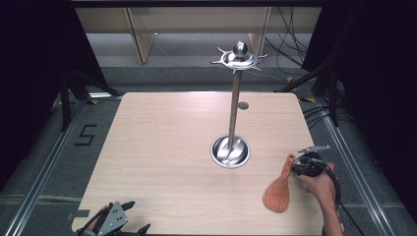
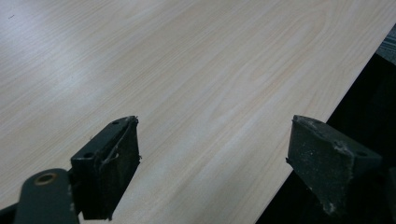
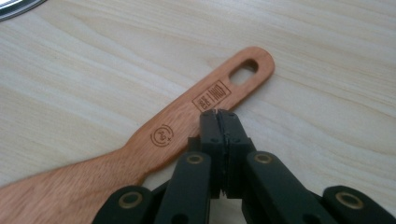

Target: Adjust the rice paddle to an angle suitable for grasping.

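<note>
Wooden rice paddle (image 3: 154,140) lay flat; right gripper (image 3: 218,114), jaws closed empty, touched its handle—should open before straddling the handle.

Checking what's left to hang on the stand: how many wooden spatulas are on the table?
1. The wooden spatula lies flat near the table's right edge, at the right gripper, right of the stand's base.
</note>
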Motion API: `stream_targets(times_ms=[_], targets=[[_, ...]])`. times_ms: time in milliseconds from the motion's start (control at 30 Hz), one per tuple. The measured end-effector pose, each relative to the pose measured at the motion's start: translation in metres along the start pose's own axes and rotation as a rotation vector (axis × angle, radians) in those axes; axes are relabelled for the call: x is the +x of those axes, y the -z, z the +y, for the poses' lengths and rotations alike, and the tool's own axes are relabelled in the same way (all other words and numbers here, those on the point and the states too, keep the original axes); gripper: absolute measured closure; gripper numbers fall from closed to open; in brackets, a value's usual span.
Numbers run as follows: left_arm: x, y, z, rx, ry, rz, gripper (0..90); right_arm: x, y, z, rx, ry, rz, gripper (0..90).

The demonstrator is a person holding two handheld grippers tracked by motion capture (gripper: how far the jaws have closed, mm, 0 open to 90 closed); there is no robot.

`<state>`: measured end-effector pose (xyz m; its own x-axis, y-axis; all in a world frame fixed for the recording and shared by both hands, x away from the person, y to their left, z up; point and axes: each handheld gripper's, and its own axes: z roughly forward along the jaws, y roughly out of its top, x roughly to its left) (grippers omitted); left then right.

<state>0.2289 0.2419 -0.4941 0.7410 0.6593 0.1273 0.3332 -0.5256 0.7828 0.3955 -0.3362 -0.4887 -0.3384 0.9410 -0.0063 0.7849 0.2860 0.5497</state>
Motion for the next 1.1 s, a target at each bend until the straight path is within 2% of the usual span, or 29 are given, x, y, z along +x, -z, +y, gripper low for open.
stream_targets(times_ms=[67, 100, 133, 200, 300, 333, 367, 433, 467, 500, 533, 567, 600, 633, 667, 700, 733, 800, 867, 900, 1000, 1033, 1100], targets=[[-0.001, 0.000, 0.000, -0.004, 0.003, -0.002, 16.1, 0.002, -0.003, 0.002, 0.005, 0.004, 0.004, 89.8], [-0.001, 0.000, 0.000, -0.003, 0.007, -0.008, 16.1, 0.003, -0.005, 0.005, -0.003, 0.040, 0.004, 89.6], [-0.001, 0.001, 0.000, 0.006, 0.024, -0.016, 16.1, 0.006, -0.005, 0.006, -0.002, 0.024, 0.017, 89.6], [-0.001, 0.001, 0.000, 0.002, 0.019, -0.014, 16.1, 0.011, -0.007, 0.009, -0.005, 0.030, 0.017, 89.2], [-0.001, 0.001, 0.000, 0.001, 0.022, -0.014, 16.1, 0.014, -0.009, 0.013, -0.006, 0.057, 0.014, 88.9], [-0.002, 0.000, 0.000, -0.002, 0.033, -0.010, 16.1, 0.019, -0.011, 0.016, -0.005, 0.066, 0.018, 88.5], [-0.002, 0.000, 0.000, -0.007, 0.034, -0.017, 16.1, 0.022, -0.010, 0.017, 0.016, 0.050, 0.021, 88.4], [-0.002, 0.000, 0.000, -0.021, 0.021, -0.005, 16.1, 0.026, -0.012, 0.019, 0.004, 0.073, 0.037, 88.3], [-0.002, 0.000, 0.000, -0.021, 0.021, -0.005, 16.1, 0.026, -0.012, 0.019, 0.004, 0.073, 0.037, 88.3], [-0.001, 0.001, 0.000, -0.018, 0.021, -0.005, 16.1, 0.032, -0.013, 0.020, 0.024, 0.065, 0.042, 88.1], [-0.001, 0.001, 0.000, -0.018, 0.021, -0.005, 16.1, 0.032, -0.014, 0.021, 0.013, 0.087, 0.038, 87.9], [-0.002, 0.000, 0.000, -0.024, 0.016, -0.008, 16.1, 0.036, -0.014, 0.021, 0.017, 0.078, 0.045, 87.1], [-0.001, 0.001, 0.000, -0.025, 0.010, -0.009, 16.1, 0.037, -0.015, 0.022, 0.015, 0.097, 0.046, 86.9], [-0.001, 0.001, 0.000, -0.025, 0.009, -0.008, 16.1, 0.040, -0.015, 0.023, 0.023, 0.091, 0.050, 86.8], [-0.002, 0.000, 0.000, -0.029, 0.024, -0.008, 16.1, 0.040, -0.017, 0.024, 0.006, 0.112, 0.041, 86.4], [-0.002, 0.001, 0.000, -0.024, 0.022, -0.008, 16.1, 0.041, -0.017, 0.024, 0.007, 0.124, 0.046, 85.7], [-0.002, 0.000, 0.000, -0.033, 0.027, -0.009, 16.1, 0.044, -0.016, 0.024, 0.021, 0.106, 0.054, 85.2], [-0.001, 0.001, 0.000, -0.021, 0.002, -0.008, 16.1, 0.045, -0.015, 0.026, 0.017, 0.117, 0.053, 83.8], [-0.002, 0.000, 0.000, -0.022, 0.021, -0.007, 16.1, 0.046, -0.014, 0.027, 0.008, 0.122, 0.045, 81.1], [-0.002, 0.000, 0.000, -0.022, 0.021, -0.007, 16.1, 0.049, -0.011, 0.028, 0.015, 0.102, 0.059, 78.1], [-0.003, 0.000, 0.000, -0.017, 0.049, -0.011, 16.1, 0.049, -0.007, 0.031, 0.019, 0.104, 0.075, 73.6], [-0.002, -0.001, 0.000, -0.015, 0.032, 0.006, 16.1, 0.049, -0.007, 0.035, 0.010, 0.116, 0.078, 65.5], [-0.002, -0.001, -0.001, -0.010, 0.033, 0.006, 16.1, 0.049, -0.007, 0.040, 0.015, 0.122, 0.080, 58.3]])
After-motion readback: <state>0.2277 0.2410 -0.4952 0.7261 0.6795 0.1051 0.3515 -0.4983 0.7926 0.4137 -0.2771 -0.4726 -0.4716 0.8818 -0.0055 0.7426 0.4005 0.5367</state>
